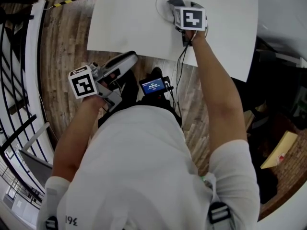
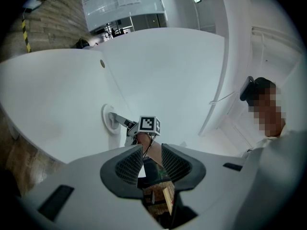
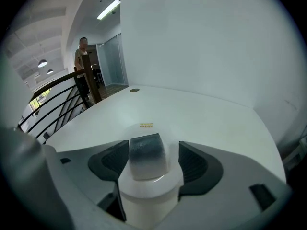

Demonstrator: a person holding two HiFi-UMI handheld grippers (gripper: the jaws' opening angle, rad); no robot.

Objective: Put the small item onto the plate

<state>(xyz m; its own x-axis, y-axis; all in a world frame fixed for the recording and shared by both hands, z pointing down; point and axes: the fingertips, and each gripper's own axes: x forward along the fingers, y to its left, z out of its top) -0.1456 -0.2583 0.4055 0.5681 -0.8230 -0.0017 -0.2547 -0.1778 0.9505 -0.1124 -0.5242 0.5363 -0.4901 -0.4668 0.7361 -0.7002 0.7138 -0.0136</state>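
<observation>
- Head view: the right arm is stretched forward, with the right tool (image 1: 171, 6) over the plate (image 1: 162, 4) on the white desk (image 1: 124, 23). The left tool (image 1: 125, 63) is held off the desk, near the body.
- Left gripper view: the left tool (image 2: 152, 158) is slightly spread and holds nothing.
- Right gripper view: the right tool (image 3: 149, 163) is spread around the small grey item (image 3: 146, 150), which sits on the plate (image 3: 151, 189). One pad possibly touches it.

Head view steeply down on table (image 1: 134, 23); left gripper view toward the far plate (image 2: 105, 113), right view close.
</observation>
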